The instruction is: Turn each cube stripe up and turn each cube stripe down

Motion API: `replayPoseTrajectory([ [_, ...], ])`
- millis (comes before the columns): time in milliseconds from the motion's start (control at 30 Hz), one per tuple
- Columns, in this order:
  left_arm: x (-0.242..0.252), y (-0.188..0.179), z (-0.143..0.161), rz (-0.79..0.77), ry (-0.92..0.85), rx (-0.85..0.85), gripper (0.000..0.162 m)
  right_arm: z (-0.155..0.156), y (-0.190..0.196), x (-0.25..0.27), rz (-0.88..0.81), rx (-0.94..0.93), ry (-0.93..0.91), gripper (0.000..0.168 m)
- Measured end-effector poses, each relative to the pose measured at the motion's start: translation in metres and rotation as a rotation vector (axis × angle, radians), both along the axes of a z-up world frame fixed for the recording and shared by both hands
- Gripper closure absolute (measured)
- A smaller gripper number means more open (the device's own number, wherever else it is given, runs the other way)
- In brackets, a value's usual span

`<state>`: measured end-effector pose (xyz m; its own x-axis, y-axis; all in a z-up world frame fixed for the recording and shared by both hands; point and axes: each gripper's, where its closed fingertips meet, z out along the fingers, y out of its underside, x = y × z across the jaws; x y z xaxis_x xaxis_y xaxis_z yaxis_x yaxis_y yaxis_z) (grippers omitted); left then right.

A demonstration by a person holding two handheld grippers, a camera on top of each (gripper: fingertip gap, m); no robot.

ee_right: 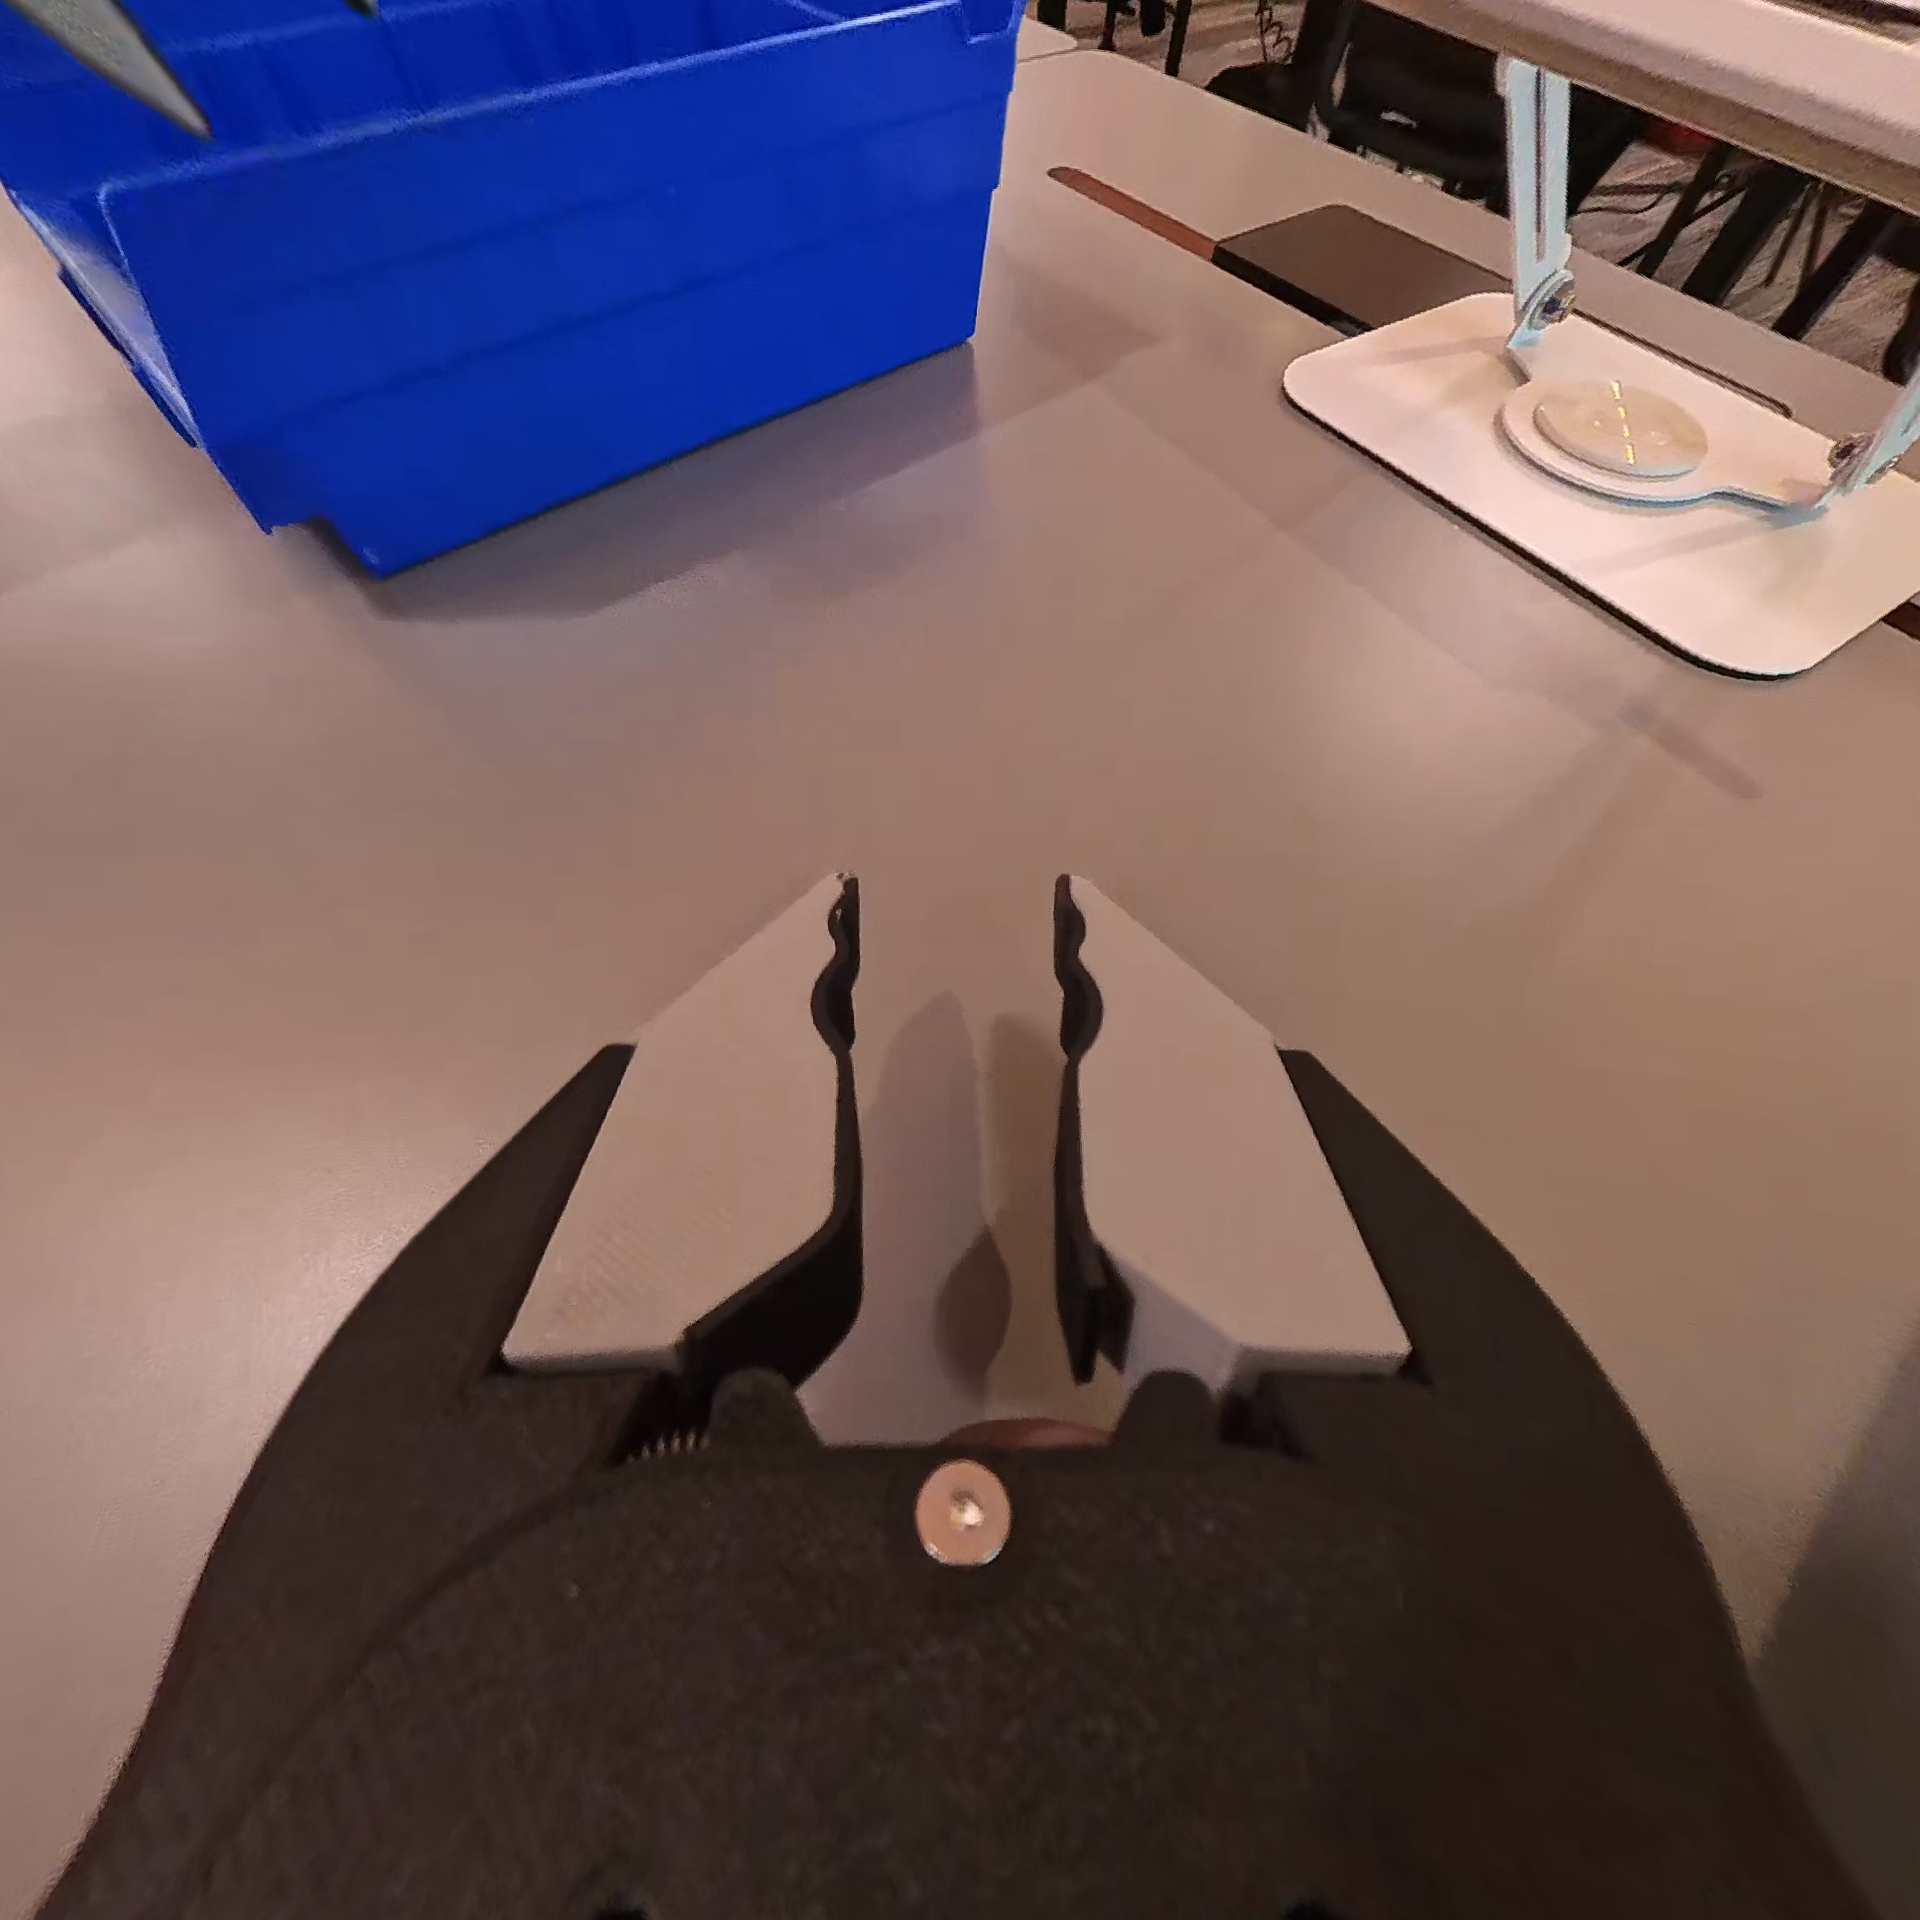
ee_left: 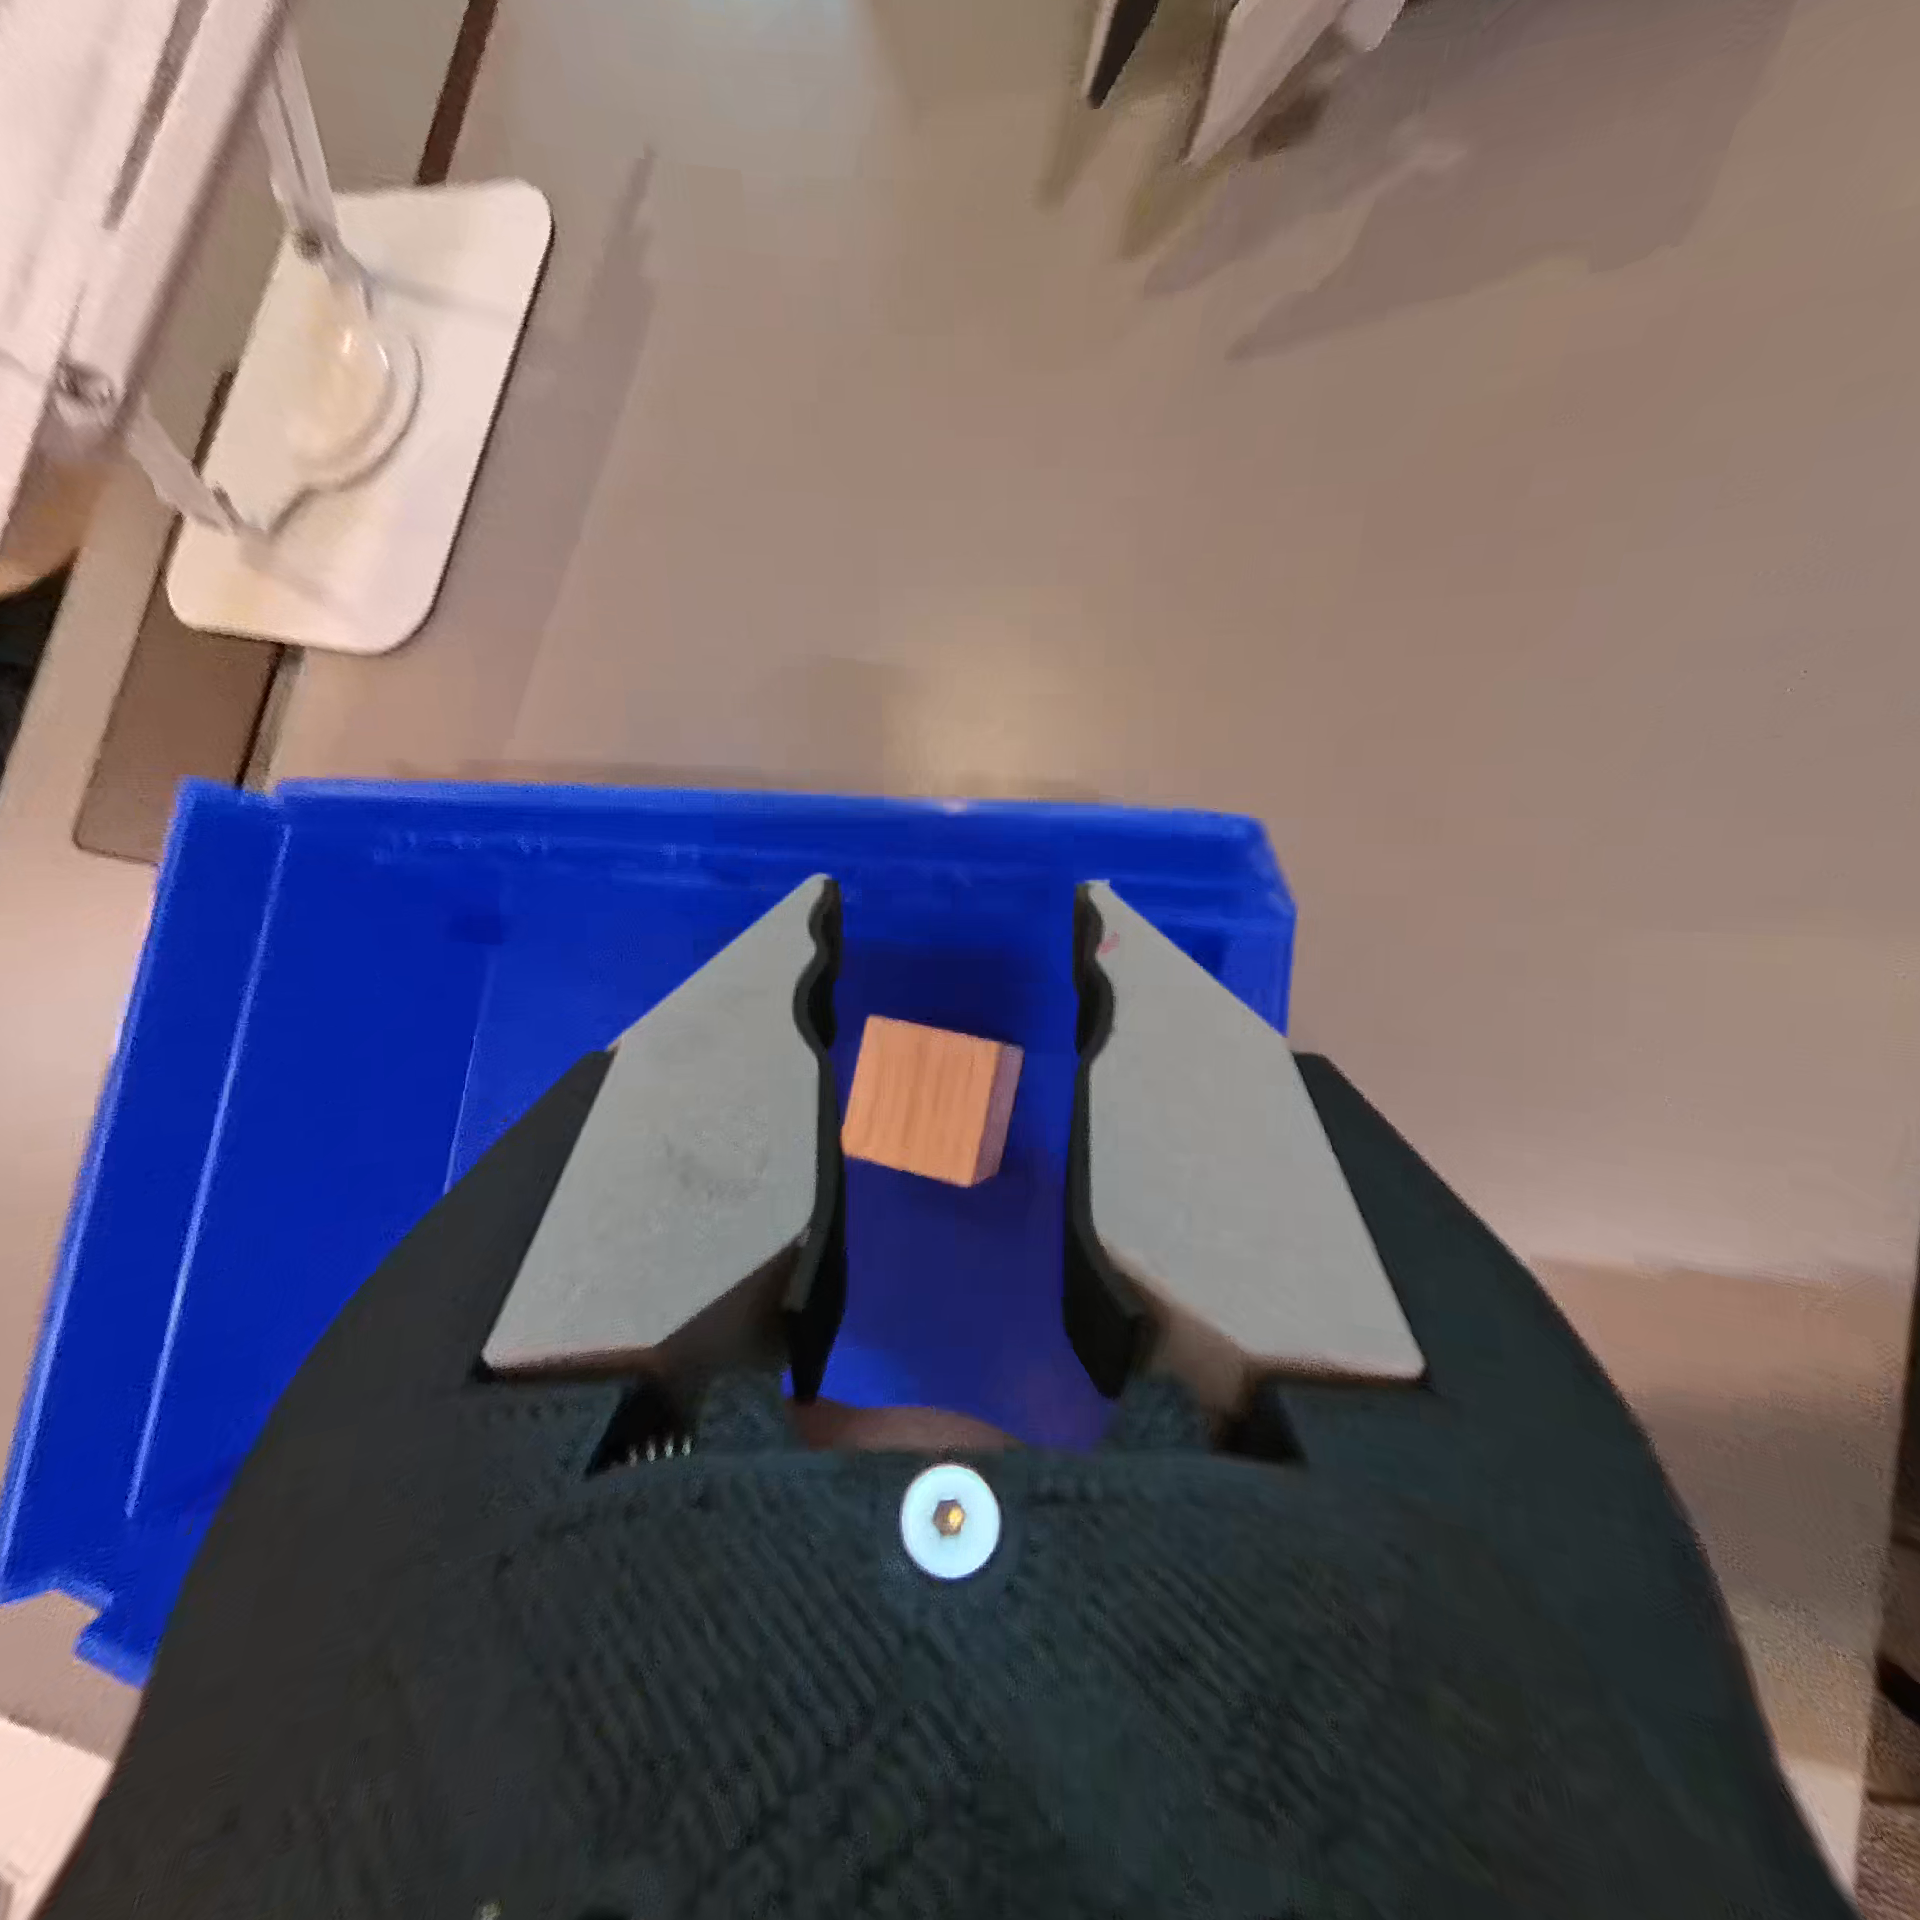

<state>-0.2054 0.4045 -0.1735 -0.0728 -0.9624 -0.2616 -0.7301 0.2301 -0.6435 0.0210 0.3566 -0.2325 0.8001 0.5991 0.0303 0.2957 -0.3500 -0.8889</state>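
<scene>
**1 wooden cube inside a blue bin**

No writing is readable. The left gripper hangs spread apart over a blue bin holding 1 plain wooden cube, no stripe visible. The right gripper, released and empty, hovers over the grey table near a white stand.

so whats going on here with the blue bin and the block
A person holds a two-finger tool in each hand. The left tool is open and poised over the blue bin, its fingers on either side of a small wooden cube lying on the bin floor; nothing is gripped yet. No stripe shows on the faces in view. The right tool is open and empty above the bare grey table, beside the bin. A white stand sits farther off.
</scene>
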Motion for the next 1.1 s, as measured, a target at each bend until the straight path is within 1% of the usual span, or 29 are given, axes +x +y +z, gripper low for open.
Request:
replayPoseTrajectory([
  [100,-0.012,0.018,-0.014,0.053,0.047,-0.042,0.119,-0.001,-0.001,-0.001,0.004,0.007,-0.015,0.134],
  [133,-0.018,0.023,-0.023,0.069,0.099,-0.045,0.118,-0.002,-0.001,-0.001,0.007,0.004,-0.014,0.134],
  [200,-0.028,0.027,-0.044,0.083,0.217,-0.047,0.110,-0.004,-0.001,-0.001,0.008,-0.008,-0.013,0.134],
  [267,-0.030,0.028,-0.063,0.075,0.290,-0.069,0.110,-0.006,0.000,-0.002,0.012,-0.022,-0.006,0.134],
  [400,-0.034,0.036,-0.100,0.076,0.404,-0.061,0.115,-0.006,-0.001,-0.003,0.016,-0.020,-0.011,0.135],
  [467,-0.025,0.037,-0.097,0.069,0.348,-0.071,0.116,-0.005,-0.001,-0.002,0.014,-0.012,-0.013,0.135],
  [500,-0.027,0.036,-0.097,0.066,0.357,-0.064,0.116,-0.005,-0.001,-0.002,0.014,-0.012,-0.010,0.135],
  [567,-0.036,0.036,-0.086,0.086,0.361,0.005,0.116,-0.004,-0.001,0.000,0.012,-0.018,-0.001,0.135],
  [600,-0.037,0.034,-0.071,0.101,0.305,0.048,0.116,-0.005,-0.001,0.000,0.012,-0.024,0.004,0.135],
  [667,-0.026,0.018,-0.028,0.099,0.085,0.133,0.117,-0.005,-0.002,-0.001,0.018,-0.041,0.023,0.134],
  [767,0.006,-0.030,0.042,-0.023,-0.302,0.258,0.117,-0.002,-0.006,-0.011,0.065,-0.068,0.074,0.132],
  [833,0.027,-0.059,0.072,-0.089,-0.467,0.354,0.118,0.003,-0.014,-0.025,0.140,-0.097,0.141,0.130],
  [900,0.051,-0.089,0.084,-0.169,-0.562,0.407,0.118,0.013,-0.029,-0.043,0.254,-0.126,0.234,0.127],
  [967,0.077,-0.119,0.089,-0.261,-0.687,0.407,0.118,0.028,-0.049,-0.060,0.396,-0.174,0.360,0.120],
  [1033,0.101,-0.130,0.078,-0.291,-0.732,0.399,0.118,0.054,-0.074,-0.074,0.558,-0.220,0.538,0.114],
  [1100,0.123,-0.133,0.061,-0.297,-0.736,0.400,0.118,0.077,-0.085,-0.076,0.641,-0.212,0.675,0.113],
])
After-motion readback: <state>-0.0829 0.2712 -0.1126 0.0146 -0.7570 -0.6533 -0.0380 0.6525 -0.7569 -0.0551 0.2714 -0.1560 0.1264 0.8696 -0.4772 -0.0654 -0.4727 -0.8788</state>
